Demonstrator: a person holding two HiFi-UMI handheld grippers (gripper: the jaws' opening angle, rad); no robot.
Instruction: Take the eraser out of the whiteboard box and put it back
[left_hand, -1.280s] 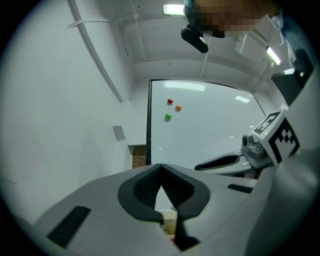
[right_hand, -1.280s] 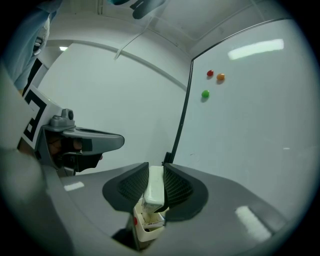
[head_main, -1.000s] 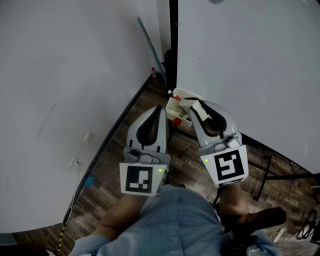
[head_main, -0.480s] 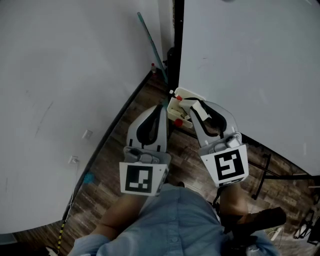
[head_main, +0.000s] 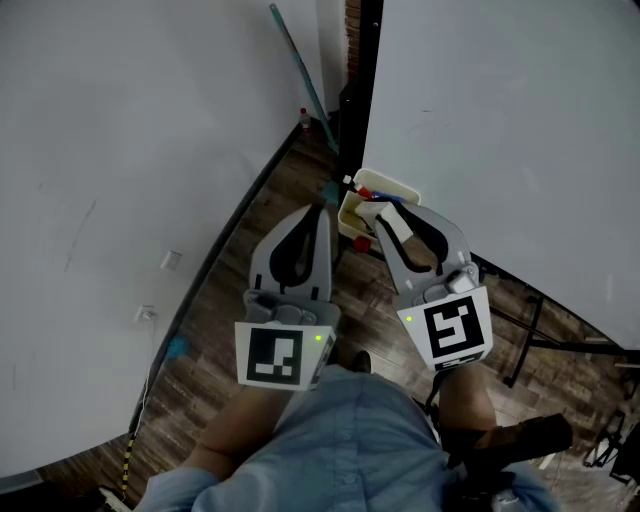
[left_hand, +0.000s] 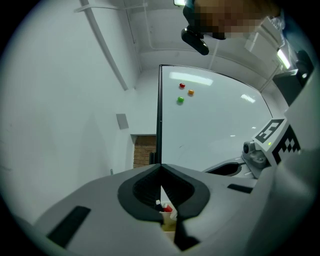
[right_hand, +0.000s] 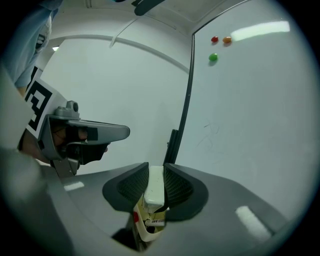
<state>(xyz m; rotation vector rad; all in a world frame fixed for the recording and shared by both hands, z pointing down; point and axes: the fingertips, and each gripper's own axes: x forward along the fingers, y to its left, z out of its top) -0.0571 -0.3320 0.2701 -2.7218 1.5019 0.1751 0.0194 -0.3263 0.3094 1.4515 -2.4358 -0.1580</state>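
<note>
The cream whiteboard box (head_main: 392, 187) hangs at the whiteboard's lower left corner, with red-capped markers (head_main: 362, 192) in it. My right gripper (head_main: 388, 208) is shut on the pale eraser (head_main: 394, 226), which is held just in front of and over the box. In the right gripper view the eraser (right_hand: 155, 184) stands on edge between the ribbed pads, above the box (right_hand: 150, 224). My left gripper (head_main: 325, 212) is shut with nothing in it, beside the box's left side. Through its jaws the box (left_hand: 168, 217) shows.
The whiteboard (head_main: 500, 120) fills the right, edged by a black frame post (head_main: 368, 70). Three coloured magnets (right_hand: 213, 57) stick high on the board. A white wall (head_main: 120, 150) closes the left. A teal rod (head_main: 298, 68) leans in the corner. Black stand legs (head_main: 528, 340) cross the wooden floor (head_main: 240, 290).
Both grippers have sunk a little. The eraser stays in the right gripper's hold. The left gripper stays shut.
</note>
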